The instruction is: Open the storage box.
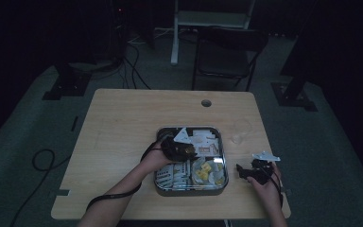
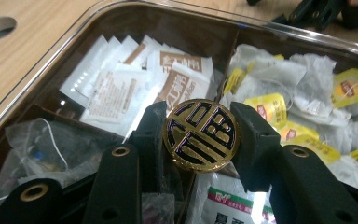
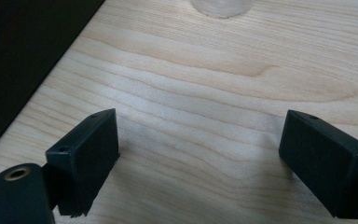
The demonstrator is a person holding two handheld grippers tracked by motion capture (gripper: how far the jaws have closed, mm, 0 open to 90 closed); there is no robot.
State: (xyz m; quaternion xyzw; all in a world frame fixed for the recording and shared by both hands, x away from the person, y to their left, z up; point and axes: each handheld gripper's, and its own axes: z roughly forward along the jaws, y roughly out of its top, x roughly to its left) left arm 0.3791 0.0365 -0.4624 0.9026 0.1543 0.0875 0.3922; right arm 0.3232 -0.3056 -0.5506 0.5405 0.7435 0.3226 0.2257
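Over the middle of a divided clear tray [image 1: 191, 193], my left gripper [image 1: 188, 151] is shut on a round black disc with a gold pattern [image 2: 200, 135], its two pads pressing the disc's edges. Below it lie white and brown paper sachets [image 2: 135, 79] in one compartment and yellow-tagged tea bags [image 2: 307, 107] in another. To the right of the tray, my right gripper [image 1: 246, 172] rests low over the bare wood. In the right gripper view it [image 3: 200, 154] stands open with nothing between its pads.
A clear plastic cup [image 1: 238, 132] stands on the table right of the tray, and its base [image 3: 221, 5] lies ahead of the right gripper. The table has a round cable hole [image 1: 206, 102] at the back. A dark chair [image 1: 227, 52] stands beyond the far edge.
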